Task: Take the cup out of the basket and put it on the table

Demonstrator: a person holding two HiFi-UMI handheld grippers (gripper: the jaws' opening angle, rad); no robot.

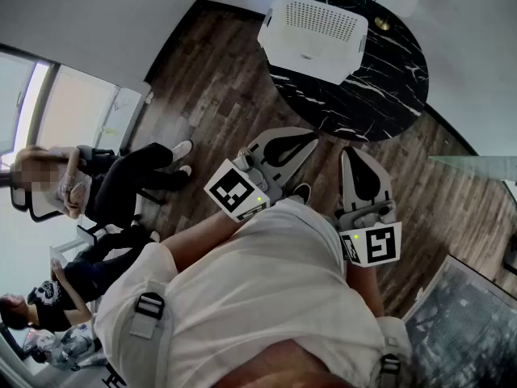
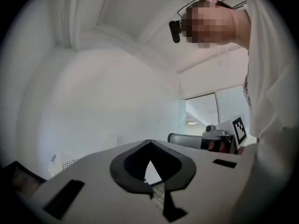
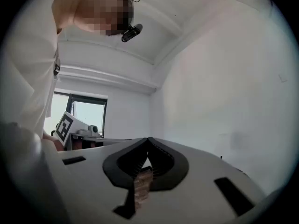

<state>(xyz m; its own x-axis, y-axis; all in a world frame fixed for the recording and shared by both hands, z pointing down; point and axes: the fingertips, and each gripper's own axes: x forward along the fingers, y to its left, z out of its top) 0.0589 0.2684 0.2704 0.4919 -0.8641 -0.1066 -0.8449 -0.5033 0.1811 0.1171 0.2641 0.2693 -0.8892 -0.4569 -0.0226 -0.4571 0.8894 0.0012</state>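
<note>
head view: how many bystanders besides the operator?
2. The first bystander sits at the left edge, legs stretched toward the middle. The second bystander is in the lower left corner, partly cut off by the frame. Others may be hidden outside it.

Round black marble-patterned bench [image 1: 392, 87] with white veining, on dark wood-plank floor [image 1: 214, 87]. Resting on top: white rectangular plastic basket [image 1: 313, 32] with perforated walls. Just right of basket, near the far rim, small round brass-coloured object [image 1: 381, 24].
</note>
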